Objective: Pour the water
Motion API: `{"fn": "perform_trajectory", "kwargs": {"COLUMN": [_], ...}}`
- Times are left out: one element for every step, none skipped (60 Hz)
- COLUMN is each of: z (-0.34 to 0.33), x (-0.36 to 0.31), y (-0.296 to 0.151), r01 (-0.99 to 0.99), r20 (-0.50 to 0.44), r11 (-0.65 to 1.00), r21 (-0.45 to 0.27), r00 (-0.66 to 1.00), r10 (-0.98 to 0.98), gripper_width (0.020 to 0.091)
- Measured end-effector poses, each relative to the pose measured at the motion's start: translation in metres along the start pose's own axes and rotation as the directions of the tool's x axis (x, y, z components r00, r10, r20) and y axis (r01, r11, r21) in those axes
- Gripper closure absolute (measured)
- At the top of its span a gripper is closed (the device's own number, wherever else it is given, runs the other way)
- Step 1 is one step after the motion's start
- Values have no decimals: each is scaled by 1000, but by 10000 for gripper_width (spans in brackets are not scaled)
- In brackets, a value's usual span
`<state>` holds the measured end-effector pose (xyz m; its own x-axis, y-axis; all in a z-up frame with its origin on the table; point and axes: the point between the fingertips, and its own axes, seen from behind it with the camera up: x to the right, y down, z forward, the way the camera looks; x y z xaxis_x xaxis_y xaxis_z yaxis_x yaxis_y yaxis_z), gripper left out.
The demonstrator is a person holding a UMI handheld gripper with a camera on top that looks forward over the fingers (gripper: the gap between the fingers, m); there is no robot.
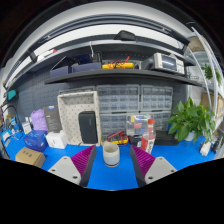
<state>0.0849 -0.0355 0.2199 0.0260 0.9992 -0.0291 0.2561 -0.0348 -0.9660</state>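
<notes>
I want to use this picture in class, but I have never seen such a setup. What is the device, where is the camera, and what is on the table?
A person holds a hand gripper with two fingers. The camera rides on it and looks forward, so the fingers with their purple pads show at the bottom. A small cup stands on the blue table between the open fingers, not clamped. Beyond it stands a bottle; further off to one side there is a green plant, to the other a cardboard box.

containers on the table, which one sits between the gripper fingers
The pale cup, standing between the pink pads of the open gripper; the clear pitcher stands beyond, to the right.
</notes>
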Motion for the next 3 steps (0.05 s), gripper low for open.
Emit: {"fn": "perform_trajectory", "kwargs": {"z": [-1,-1,-1], "x": [-1,-3,-4], "y": [0,1,1], "r01": [-1,-1,1], "r20": [2,4,4], "r11": [1000,1000,1000], "r21": [0,-1,-1], "r00": [1000,1000,1000], "r10": [1,1,-1], "gripper_width": [425,426,424]}}
